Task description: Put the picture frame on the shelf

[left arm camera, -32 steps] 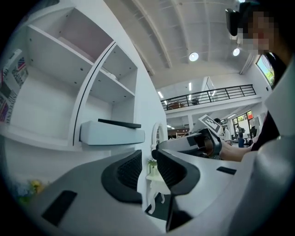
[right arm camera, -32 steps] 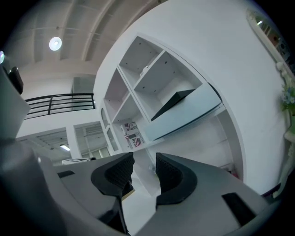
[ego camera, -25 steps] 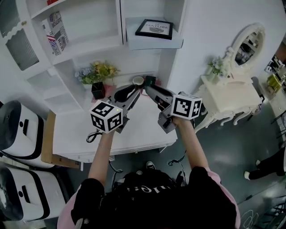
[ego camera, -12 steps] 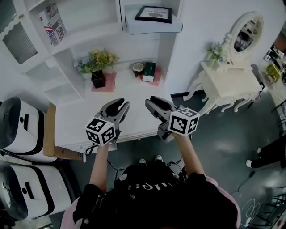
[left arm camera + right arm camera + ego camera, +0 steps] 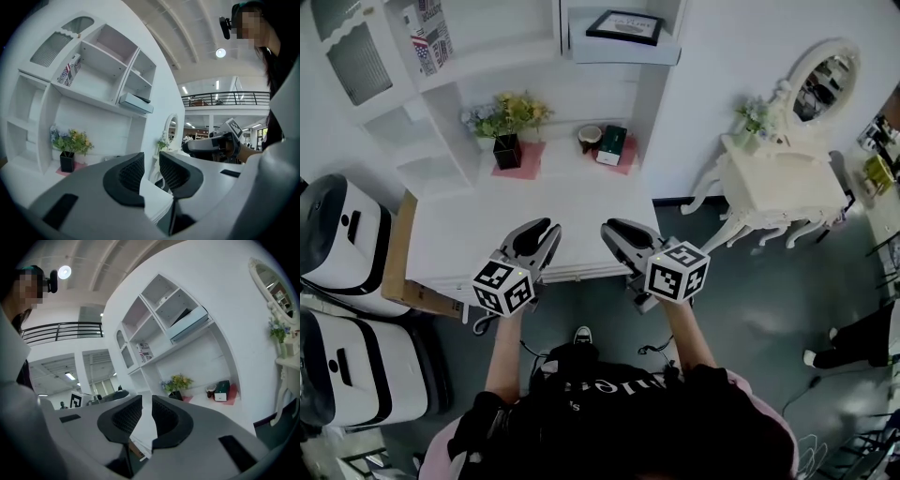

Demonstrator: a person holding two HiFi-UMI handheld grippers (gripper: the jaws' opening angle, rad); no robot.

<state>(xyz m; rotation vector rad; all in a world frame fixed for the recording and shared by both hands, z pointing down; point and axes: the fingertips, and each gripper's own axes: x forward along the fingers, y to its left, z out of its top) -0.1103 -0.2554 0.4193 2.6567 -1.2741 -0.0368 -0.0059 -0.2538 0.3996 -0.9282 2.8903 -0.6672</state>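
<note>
The black picture frame (image 5: 623,26) lies flat on a pale blue box (image 5: 623,49) in the upper right compartment of the white shelf unit (image 5: 487,66). It also shows as a dark slab, the frame (image 5: 142,99) on the box (image 5: 135,103), and the frame (image 5: 183,315) on the box (image 5: 190,324). My left gripper (image 5: 542,228) and right gripper (image 5: 612,228) hover side by side over the front edge of the white desk (image 5: 534,211), far below the frame. The left gripper (image 5: 151,159) and right gripper (image 5: 146,404) each have their jaws a little apart with nothing between them.
At the back of the desk stand a flower pot (image 5: 506,150) on a pink mat, a cup (image 5: 590,138) and a green box (image 5: 612,145). A white vanity table with an oval mirror (image 5: 778,183) is at the right. White machines (image 5: 337,253) and a cardboard sheet (image 5: 398,272) are at the left.
Both grippers have drawn back from the rear of the desk to its front edge as the person stepped away. The frame has stayed on the shelf.
</note>
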